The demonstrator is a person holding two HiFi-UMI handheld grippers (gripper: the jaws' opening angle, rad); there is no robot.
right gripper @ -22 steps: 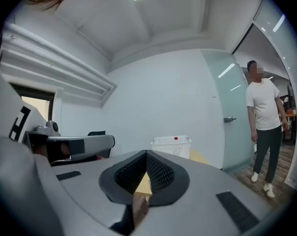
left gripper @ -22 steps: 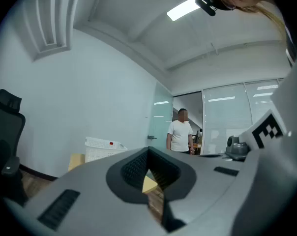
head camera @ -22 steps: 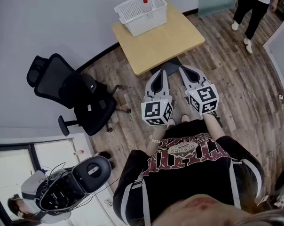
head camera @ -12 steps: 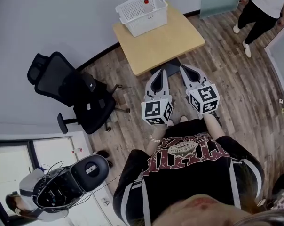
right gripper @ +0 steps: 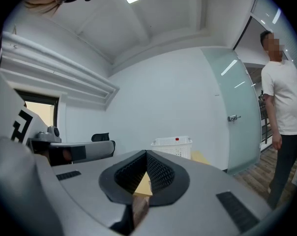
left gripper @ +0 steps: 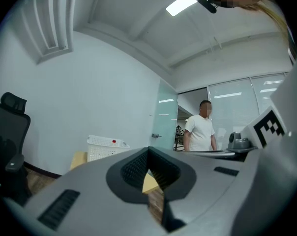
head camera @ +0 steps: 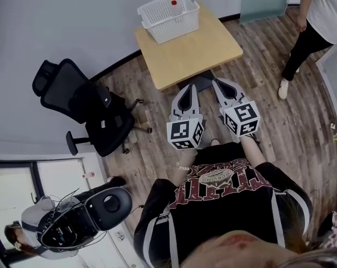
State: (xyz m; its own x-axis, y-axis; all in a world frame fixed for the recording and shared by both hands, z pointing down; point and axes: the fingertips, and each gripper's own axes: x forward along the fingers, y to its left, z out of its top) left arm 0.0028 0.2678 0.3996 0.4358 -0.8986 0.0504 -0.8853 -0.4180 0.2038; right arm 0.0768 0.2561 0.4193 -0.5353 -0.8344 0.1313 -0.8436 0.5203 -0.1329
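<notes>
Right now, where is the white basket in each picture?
Head view: the white basket is at the top middle, on the far corner of the wooden table.
Left gripper view: the basket is low and left of centre, just above the jaws.
Right gripper view: the basket is low and just right of centre, above the jaws.
Shared landmark: the wooden table under it.

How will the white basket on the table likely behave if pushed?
The white basket looks like thin perforated plastic, so probably light and slightly flexible. On the smooth table it would likely slide rather than tip, being wide and low.
</notes>
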